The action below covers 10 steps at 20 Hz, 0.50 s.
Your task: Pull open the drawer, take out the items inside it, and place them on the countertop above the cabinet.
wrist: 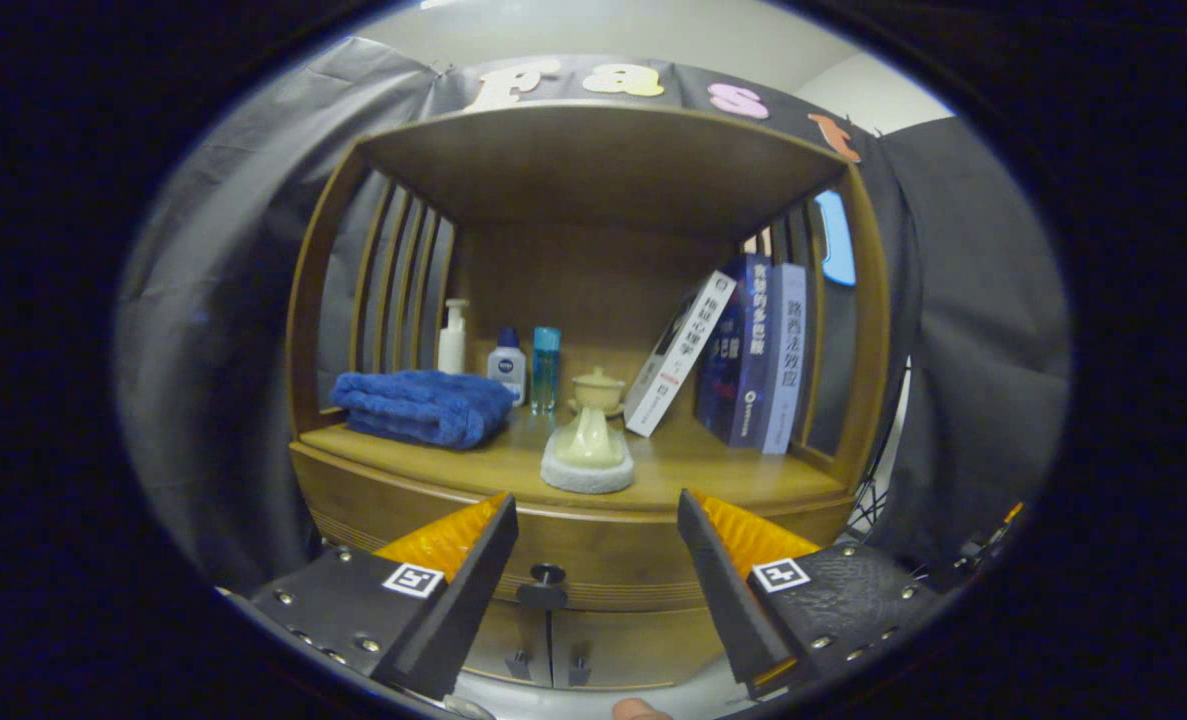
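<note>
tongs (598, 520) spread wide, nothing between the fingers, held in front of a wooden cabinet (593, 560). the drawer (603, 550) sits flush under the worktop (693, 470), shut as far as the view tells. its dark knob (545, 575) lies low between the two fingers, just ahead of them and a touch toward the left one. below it, two small door handles (550, 665).

on the worktop: a folded blue towel (423, 405) at the left, three bottles (498, 360) behind it, a pale teapot (590, 440) on a round pad near the front edge, a lidded cup (598, 390) behind that, books (743, 360) leaning at the right. a fingertip (641, 709) shows below the fingers.

the drawer's contents are hidden. judgement: the scene fits two stages. either the drawer holds things to fetch, or some of what stands on the worktop came out of it and it is closed again. the picture does not settle which.

if the knob is the aim, it calls for the tongs to drop and shift slightly left, straddle the knob, close on it, then pull straight back.
</note>
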Available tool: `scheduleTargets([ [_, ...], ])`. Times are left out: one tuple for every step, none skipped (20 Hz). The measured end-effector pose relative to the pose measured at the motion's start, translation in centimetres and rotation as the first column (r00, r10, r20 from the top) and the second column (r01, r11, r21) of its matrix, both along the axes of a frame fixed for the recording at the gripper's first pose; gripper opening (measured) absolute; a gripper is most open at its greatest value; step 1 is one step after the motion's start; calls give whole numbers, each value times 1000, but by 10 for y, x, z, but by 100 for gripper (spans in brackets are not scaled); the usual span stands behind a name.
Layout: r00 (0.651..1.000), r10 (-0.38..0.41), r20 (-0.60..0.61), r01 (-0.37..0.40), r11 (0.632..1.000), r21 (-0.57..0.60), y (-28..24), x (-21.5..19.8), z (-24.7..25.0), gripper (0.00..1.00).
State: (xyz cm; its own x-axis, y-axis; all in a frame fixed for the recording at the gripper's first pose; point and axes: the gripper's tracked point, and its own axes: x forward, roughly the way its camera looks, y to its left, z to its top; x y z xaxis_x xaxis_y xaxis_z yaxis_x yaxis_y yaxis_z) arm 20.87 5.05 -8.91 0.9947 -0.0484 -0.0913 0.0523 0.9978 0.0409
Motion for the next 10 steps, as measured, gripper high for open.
scheduleTargets([
  [1000,4,18,-4,1000,4,-4,-11,13,97],
  [999,7,34,-7,1000,8,-10,-23,24,96],
  [999,9,47,-9,1000,7,-15,-34,35,96],
  [998,8,60,-8,1000,3,-20,-44,44,96],
  [998,6,68,-6,1000,-1,-26,-55,53,96],
  [997,3,74,-3,1000,-3,-31,-66,60,96],
  [997,1,79,-1,1000,-2,-33,-77,72,96],
  [996,0,85,0,1000,-2,-37,-86,77,96],
  [996,-2,92,2,1000,-2,-42,-95,83,96],
  [995,-5,95,6,1000,-3,-47,-104,87,96],
])
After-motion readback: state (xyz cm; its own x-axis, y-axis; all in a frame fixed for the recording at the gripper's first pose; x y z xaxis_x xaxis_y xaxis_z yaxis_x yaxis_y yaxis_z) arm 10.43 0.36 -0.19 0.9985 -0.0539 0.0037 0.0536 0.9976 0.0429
